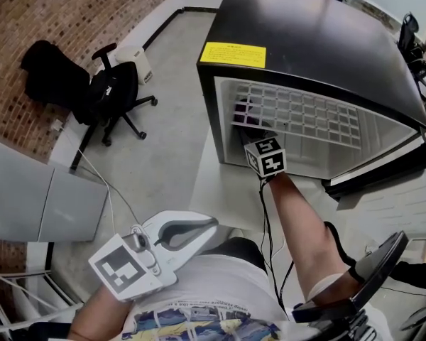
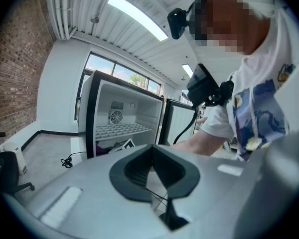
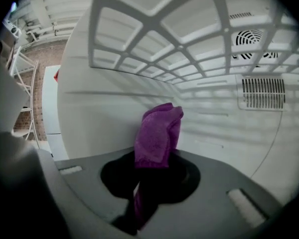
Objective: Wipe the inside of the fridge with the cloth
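The black mini fridge stands open, its white inside and wire shelf showing. My right gripper reaches in under the shelf, at the left of the compartment. It is shut on a purple cloth, which sticks up from the right gripper close to the white left inner wall. Whether the cloth touches the wall cannot be told. A bit of the cloth shows through the shelf. My left gripper hangs outside near the person's body, shut and holding nothing. The left gripper faces the fridge.
The fridge door is swung open to the right. A black office chair stands by the brick wall on the left. A cable trails over the floor. A fan and vent grille sit on the fridge's back wall.
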